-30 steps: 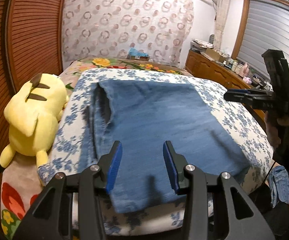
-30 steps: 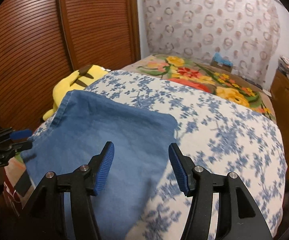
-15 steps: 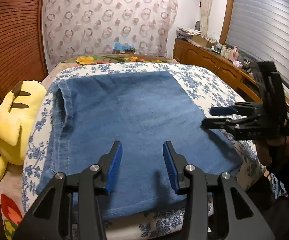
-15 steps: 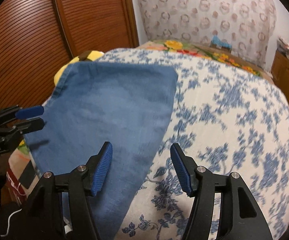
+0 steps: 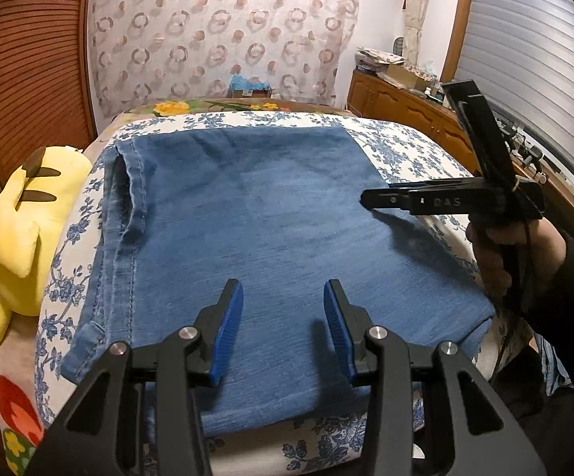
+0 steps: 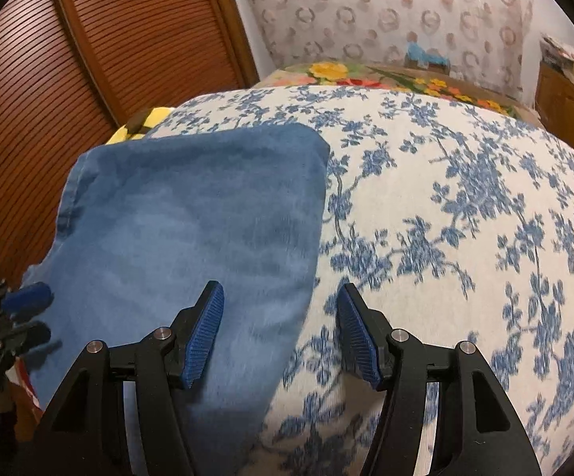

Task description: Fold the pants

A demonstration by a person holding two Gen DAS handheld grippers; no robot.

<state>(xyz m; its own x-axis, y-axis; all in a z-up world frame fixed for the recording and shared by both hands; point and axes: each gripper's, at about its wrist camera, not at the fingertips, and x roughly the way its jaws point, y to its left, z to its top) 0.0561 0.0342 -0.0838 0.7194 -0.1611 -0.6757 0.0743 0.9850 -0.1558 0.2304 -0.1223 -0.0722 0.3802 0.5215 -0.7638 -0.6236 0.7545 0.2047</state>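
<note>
The folded blue pants (image 5: 271, 238) lie flat on the floral quilt (image 6: 465, 206), spread beneath and ahead of both pairs of fingers. The left gripper (image 5: 283, 321) hovers open and empty over their near edge. The right gripper (image 6: 279, 329), also open and empty, straddles their side edge, with a yellow plush toy (image 5: 25, 230) beyond the pants' far side.

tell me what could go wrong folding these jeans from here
1. The folded blue denim pants overhang the near edge of the blue-flowered white quilt; a one-sided pull could slide them off.
2. Both tools are open and empty; the right tool straddles the pants' edge and may pinch quilt too.
</note>
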